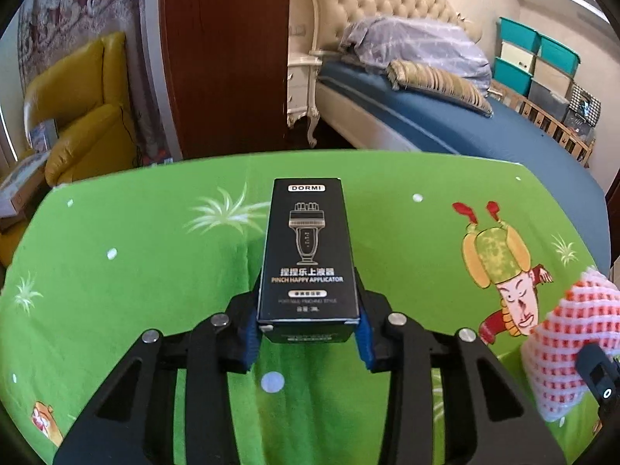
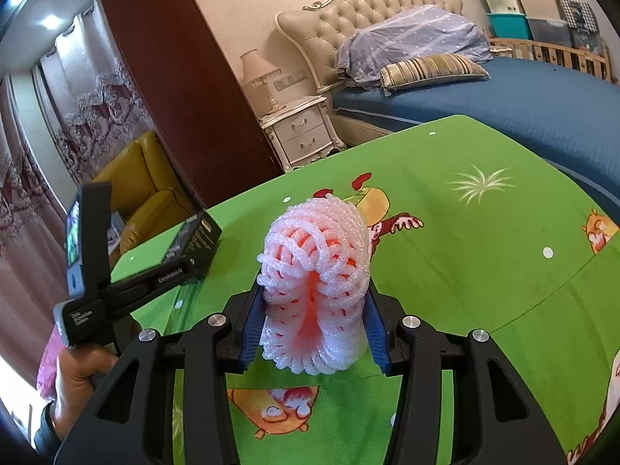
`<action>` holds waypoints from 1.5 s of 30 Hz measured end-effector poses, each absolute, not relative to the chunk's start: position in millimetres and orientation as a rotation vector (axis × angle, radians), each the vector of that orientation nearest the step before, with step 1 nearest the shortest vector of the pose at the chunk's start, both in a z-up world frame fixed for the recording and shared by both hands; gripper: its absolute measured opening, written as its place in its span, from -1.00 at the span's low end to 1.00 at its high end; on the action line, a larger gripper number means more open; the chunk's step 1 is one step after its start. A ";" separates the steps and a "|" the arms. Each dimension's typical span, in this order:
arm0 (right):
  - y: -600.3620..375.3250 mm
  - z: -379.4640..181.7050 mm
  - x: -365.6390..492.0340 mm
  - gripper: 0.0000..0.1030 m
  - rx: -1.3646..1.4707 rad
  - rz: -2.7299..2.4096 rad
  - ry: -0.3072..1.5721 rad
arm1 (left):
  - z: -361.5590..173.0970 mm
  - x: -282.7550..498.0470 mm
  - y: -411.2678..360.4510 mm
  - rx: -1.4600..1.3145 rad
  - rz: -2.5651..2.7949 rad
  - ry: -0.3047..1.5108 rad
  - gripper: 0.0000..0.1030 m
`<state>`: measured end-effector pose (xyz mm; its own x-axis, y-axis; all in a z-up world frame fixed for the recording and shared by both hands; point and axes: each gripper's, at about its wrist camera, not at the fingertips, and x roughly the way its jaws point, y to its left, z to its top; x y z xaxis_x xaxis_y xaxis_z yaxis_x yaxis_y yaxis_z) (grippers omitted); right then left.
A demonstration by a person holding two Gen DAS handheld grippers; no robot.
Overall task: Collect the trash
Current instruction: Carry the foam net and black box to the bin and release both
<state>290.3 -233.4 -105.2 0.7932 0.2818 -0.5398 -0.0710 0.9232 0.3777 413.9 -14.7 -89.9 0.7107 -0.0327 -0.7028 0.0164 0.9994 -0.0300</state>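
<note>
A black carton (image 1: 308, 255) printed "DORMI" lies on the green cartoon tablecloth (image 1: 135, 263). My left gripper (image 1: 309, 294) is shut on its near end, with a blue pad against each long side. In the right wrist view the same carton (image 2: 197, 238) sits near the table's left edge, with the left gripper (image 2: 174, 271) around it and a person's hand (image 2: 73, 379) on the handle. My right gripper (image 2: 314, 290) is shut on a pink foam fruit net (image 2: 314, 255), squeezed and bulging upward between the pads. In the left wrist view that net (image 1: 573, 333) shows at the right edge.
Behind the table stand a bed (image 1: 445, 116) with a blue sheet and pillows, a white nightstand (image 2: 302, 131), a dark wooden panel (image 1: 224, 58) and a yellow armchair (image 1: 77, 116). Teal and white storage bins (image 1: 538, 62) are stacked at the far right.
</note>
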 end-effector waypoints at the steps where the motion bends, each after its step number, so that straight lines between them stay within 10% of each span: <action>1: -232.4 -105.0 289.7 -0.11 0.345 0.194 0.627 | -87.7 411.6 -18.3 -0.001 -0.027 0.766 -0.27; 45: -201.3 -74.2 170.5 -0.11 -0.024 0.188 0.573 | -76.4 154.2 -19.6 0.009 -0.110 0.677 -0.26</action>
